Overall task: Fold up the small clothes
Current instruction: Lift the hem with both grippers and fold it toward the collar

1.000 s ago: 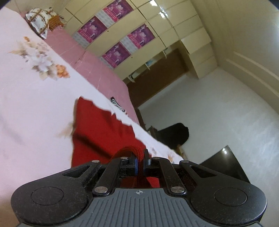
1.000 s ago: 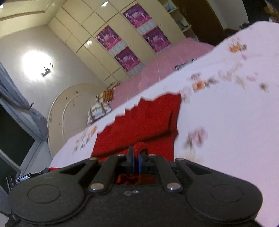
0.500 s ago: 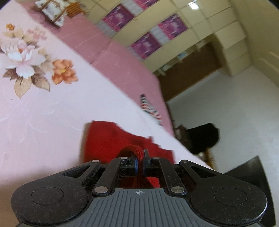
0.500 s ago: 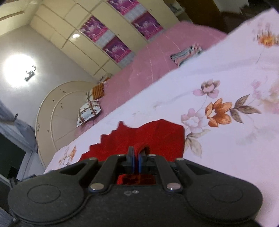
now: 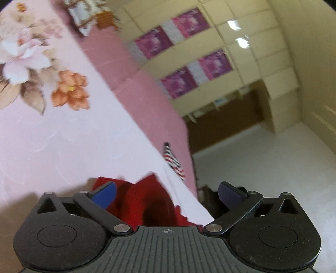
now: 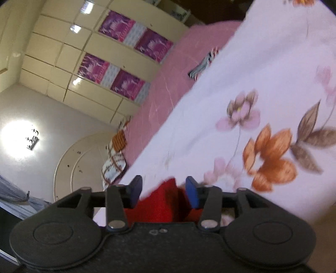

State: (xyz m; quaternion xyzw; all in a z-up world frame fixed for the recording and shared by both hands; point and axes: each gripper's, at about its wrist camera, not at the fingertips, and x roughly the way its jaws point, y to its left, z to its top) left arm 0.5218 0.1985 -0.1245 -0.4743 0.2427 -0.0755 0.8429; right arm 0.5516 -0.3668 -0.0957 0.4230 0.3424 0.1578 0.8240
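Note:
A small red garment (image 5: pixel 147 201) lies bunched on the pale floral bedsheet (image 5: pixel 52 136), right under my left gripper (image 5: pixel 166 194), which is open with its blue pads spread wide around the cloth. In the right wrist view the same red garment (image 6: pixel 166 199) lies between the spread pads of my right gripper (image 6: pixel 163 192), which is also open. Most of the garment is hidden behind both gripper bodies.
A striped folded cloth (image 5: pixel 173 160) lies on the pink bedcover (image 5: pixel 147 94) near the bed's edge; it also shows in the right wrist view (image 6: pixel 202 65). Pillows (image 5: pixel 84 12) sit at the headboard. A wardrobe wall (image 5: pixel 231 52) and white floor (image 5: pixel 273 168) lie beyond the bed.
Both grippers were shut on the red garment and carried it forward over the sheet. Now both have opened and let it go; the cloth lies lower, bunched between the pads.

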